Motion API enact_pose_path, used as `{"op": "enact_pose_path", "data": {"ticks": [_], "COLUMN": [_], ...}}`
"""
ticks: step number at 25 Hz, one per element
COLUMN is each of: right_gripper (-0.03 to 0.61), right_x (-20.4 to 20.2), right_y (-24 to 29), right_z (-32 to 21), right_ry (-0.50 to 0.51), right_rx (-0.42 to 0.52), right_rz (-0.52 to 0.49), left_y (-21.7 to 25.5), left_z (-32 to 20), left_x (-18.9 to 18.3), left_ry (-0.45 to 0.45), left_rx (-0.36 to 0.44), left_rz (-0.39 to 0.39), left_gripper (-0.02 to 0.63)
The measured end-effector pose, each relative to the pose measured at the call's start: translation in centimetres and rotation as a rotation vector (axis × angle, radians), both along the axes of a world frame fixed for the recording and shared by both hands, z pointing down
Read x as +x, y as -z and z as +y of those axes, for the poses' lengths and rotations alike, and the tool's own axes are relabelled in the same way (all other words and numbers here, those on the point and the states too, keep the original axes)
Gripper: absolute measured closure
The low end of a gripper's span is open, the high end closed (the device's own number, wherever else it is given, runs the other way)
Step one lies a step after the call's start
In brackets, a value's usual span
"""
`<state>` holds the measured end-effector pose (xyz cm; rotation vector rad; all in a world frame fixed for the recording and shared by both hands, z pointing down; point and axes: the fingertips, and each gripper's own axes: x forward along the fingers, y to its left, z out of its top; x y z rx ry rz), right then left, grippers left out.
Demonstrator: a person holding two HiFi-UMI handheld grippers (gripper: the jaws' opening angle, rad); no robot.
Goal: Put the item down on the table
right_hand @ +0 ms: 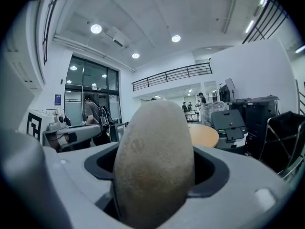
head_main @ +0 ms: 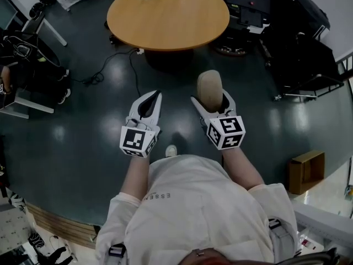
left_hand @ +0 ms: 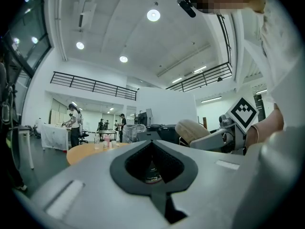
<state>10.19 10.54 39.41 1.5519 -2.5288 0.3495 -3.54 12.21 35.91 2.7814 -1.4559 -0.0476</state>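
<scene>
Right tongs point(head_main: 212, 99) clamp tan item point(head_main: 209, 83) short of table point(head_main: 168, 21) edge; left tongs point(head_main: 156, 95) closed.

A brown cardboard box point(head_main: 306, 171) sits on the dark glossy floor point(head_main: 83, 120) at the right. A thin black cable point(head_main: 94, 80) snakes over that floor at the upper left (bunched into a small coil there). Black equipment cases point(head_main: 300, 43) crowd the upper right corner.
</scene>
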Motion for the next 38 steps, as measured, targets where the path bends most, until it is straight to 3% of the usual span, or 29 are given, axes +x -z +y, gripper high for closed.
{"op": "enact_pose_path", "data": {"ticks": [7,13,20,28,38], "right_gripper": [0.186,0.186,0.186,0.187,0.187], "right_x": [-2.7,-3.6,-2.6,-0.6,-2.3], "right_y": [0.3,-0.9,-2.5,-1.9,-2.5], "right_z": [-3.1,-6.5,-14.3,-27.2,-38.0], "right_ry": [-0.024,-0.009,0.01,0.054,0.127], "right_rx": [0.01,-0.011,-0.039,-0.022,-0.077], "right_rz": [0.008,0.013,0.013,-0.011,-0.033], "left_y": [-0.4,-1.6,-3.6,-2.3,-2.9], "left_z": [-2.7,-5.7,-13.3,-25.9,-36.2], "left_x": [-4.5,-6.2,-5.7,-3.5,-3.5], "left_ry": [0.007,0.027,0.057,0.076,0.121], "left_rx": [-0.008,-0.035,-0.081,-0.041,-0.071], "left_rz": [0.018,0.022,0.011,-0.001,0.003], "left_gripper": [0.603,0.603,0.603,0.603,0.603]}}
